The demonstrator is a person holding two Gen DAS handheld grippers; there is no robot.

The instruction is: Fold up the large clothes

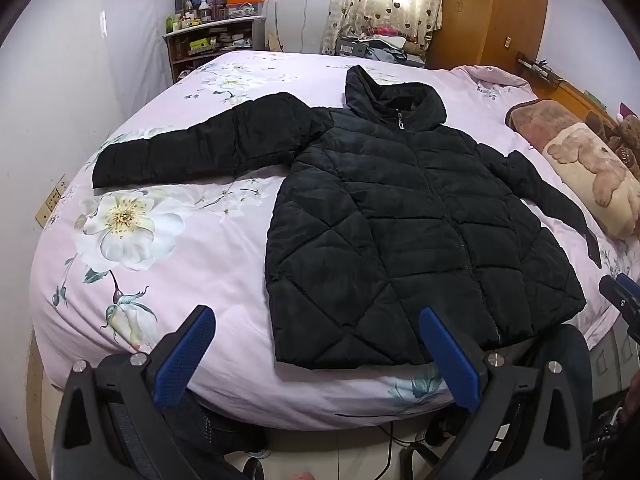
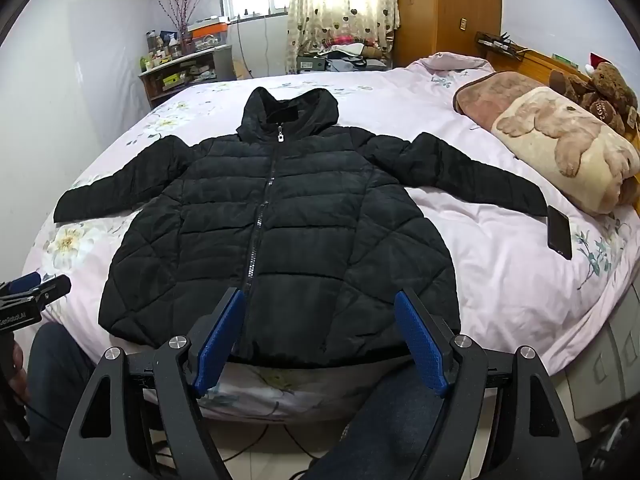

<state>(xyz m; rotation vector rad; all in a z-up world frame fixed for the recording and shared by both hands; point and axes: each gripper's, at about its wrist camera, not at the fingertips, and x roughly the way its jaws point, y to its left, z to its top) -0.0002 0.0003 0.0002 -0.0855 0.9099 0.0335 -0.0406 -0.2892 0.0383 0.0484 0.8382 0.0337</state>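
Nearest the left wrist camera, the left gripper (image 1: 316, 356) hangs above the near edge of the bed with its blue-padded fingers spread wide and nothing between them. The right gripper (image 2: 320, 344) hovers over the jacket's hem, its fingers likewise wide apart and empty. Each gripper also shows at the edge of the other's view.

Just beyond them the black quilted jacket (image 2: 276, 232) lies flat, front up, on the bed (image 1: 224, 248), which is covered in pale pink fabric printed with large white flowers. The hem runs along the near edge of the bed; the zipper (image 2: 260, 216) is closed up the middle, its silver pull resting at the collar. The hood (image 2: 288, 114) lies flat at the far end. Both sleeves are spread outwards, the left sleeve (image 1: 208, 144) stretching across the floral print, the right sleeve (image 2: 472, 172) angling towards the pillows.

A dark phone (image 2: 559, 232) lies on the bed just beside the right cuff. Further right sit a pillow with a bear design (image 2: 572, 152) and a brown teddy bear (image 2: 600, 92) against the wooden headboard. At the far side stand a cluttered shelf (image 1: 212, 40), a heart-patterned curtain (image 2: 340, 8) and a wooden wardrobe (image 2: 448, 8).
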